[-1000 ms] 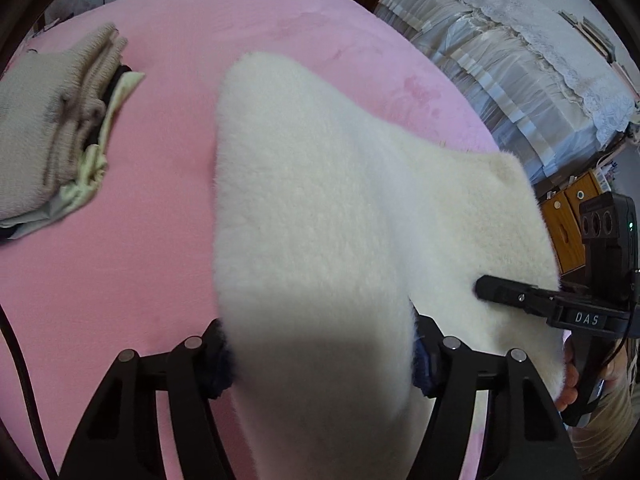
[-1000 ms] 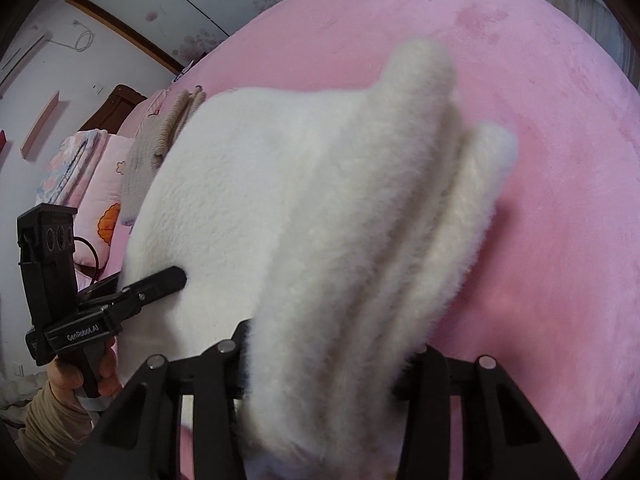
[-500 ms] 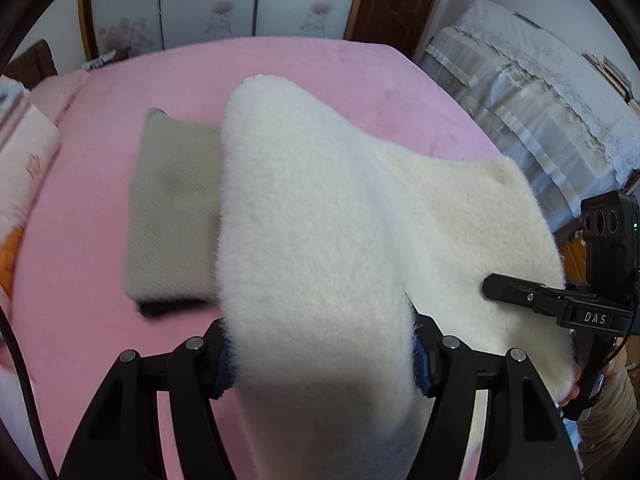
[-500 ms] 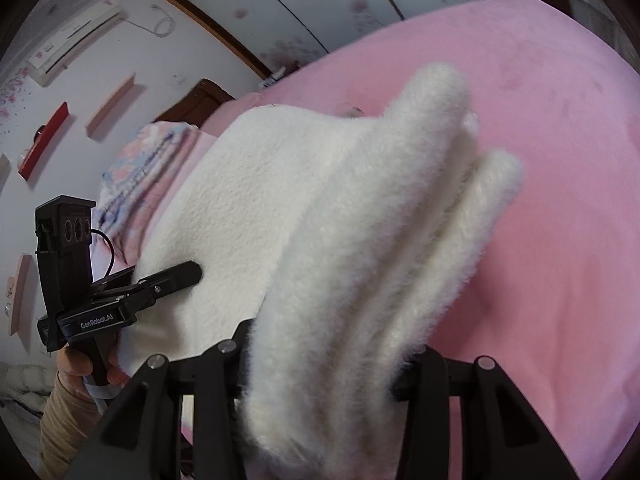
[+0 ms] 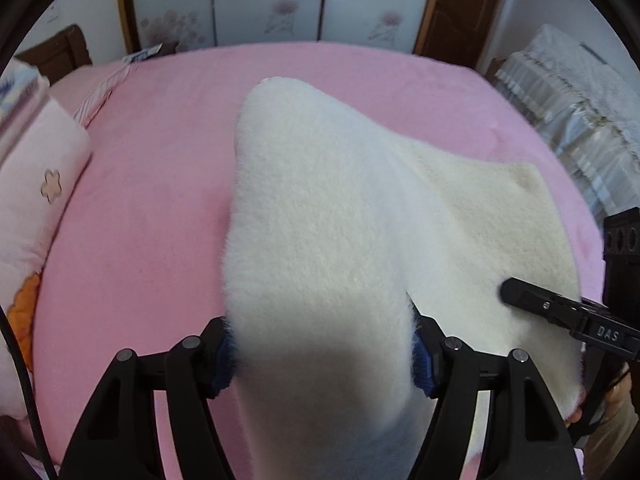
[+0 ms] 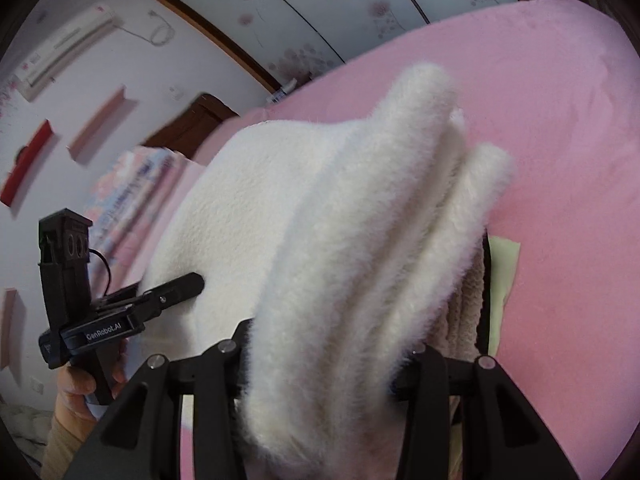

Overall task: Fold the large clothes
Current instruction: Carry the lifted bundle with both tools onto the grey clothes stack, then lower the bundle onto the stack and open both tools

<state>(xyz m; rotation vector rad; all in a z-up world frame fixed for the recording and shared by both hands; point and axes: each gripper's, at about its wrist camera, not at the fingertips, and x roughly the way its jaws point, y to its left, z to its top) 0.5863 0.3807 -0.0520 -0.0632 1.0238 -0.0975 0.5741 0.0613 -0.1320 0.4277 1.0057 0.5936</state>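
Note:
A thick white fleece garment [image 5: 320, 240], folded into several layers, hangs between both grippers above the pink bed [image 5: 152, 168]. My left gripper [image 5: 322, 352] is shut on one end of it; the fleece bulges out past the fingers. My right gripper [image 6: 320, 360] is shut on the other end, where the folded layers [image 6: 380, 240] show as ridges. The right gripper also shows in the left wrist view [image 5: 560, 312], and the left gripper in the right wrist view [image 6: 160, 296]. Fingertips are hidden in the fleece.
A stack of folded clothes, beige knit [image 6: 466, 312] over pale green [image 6: 502, 280], lies on the bed under the right end of the fleece. Pink pillows [image 5: 36, 200] lie at the left. A lace-covered bed [image 5: 572, 108] stands right; wardrobe doors [image 5: 280, 0] behind.
Both grippers have lifted and swung with the fleece, tilting up toward the wardrobe. The folded stack has left the left wrist view and now shows below the fleece in the right wrist view.

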